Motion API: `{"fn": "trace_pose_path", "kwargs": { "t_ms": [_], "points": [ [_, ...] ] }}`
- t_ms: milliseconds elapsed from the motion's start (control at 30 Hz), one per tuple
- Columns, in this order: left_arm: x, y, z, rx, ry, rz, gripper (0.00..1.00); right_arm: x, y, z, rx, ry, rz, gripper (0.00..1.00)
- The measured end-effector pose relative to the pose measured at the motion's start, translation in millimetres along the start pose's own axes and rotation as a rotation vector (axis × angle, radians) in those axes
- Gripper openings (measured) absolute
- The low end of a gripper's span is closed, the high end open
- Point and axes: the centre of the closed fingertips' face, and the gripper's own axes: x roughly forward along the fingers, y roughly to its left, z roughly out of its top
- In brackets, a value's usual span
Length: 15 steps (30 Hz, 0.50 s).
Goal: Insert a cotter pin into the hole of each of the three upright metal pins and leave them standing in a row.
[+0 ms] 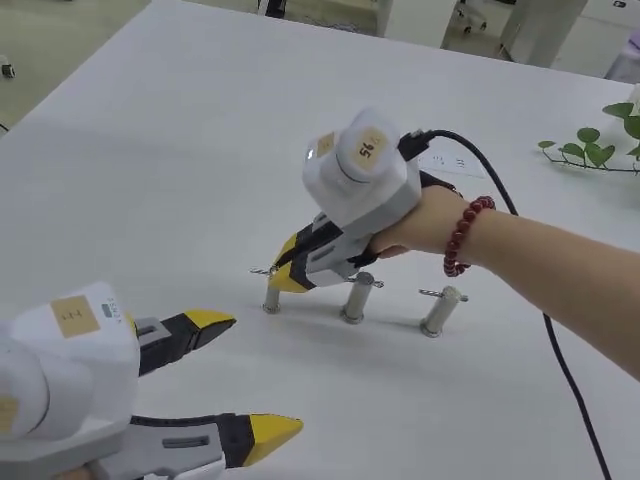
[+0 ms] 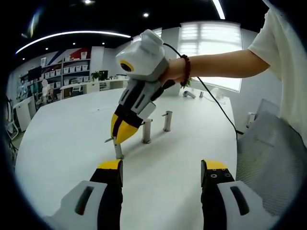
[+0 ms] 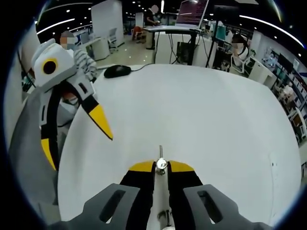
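My right gripper, jaws clamped on the cotter, feeds the pin just beneath; left gripper stands clear, jaws apart.

The three short upright metal pins are bare silvery steel with a dull, smooth sheen. The thin wire cotter pin is also bare metal. The broad white surface is smooth and matt. The right gripper and left gripper have lightly glossy white and grey plastic shells and black jaws tipped in yellow plastic. The dark red bead bracelet is glossy.
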Motion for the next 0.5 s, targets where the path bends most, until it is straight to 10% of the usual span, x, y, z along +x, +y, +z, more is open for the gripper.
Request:
{"fn": "trace_pose_path", "kwargs": {
  "t_ms": [500],
  "points": [
    [-4.0,4.1,5.9,-0.002,0.006,0.014,0.68,-19.6,-1.7,6.1,0.092,-0.065,-0.034,0.27]
  ]
}}
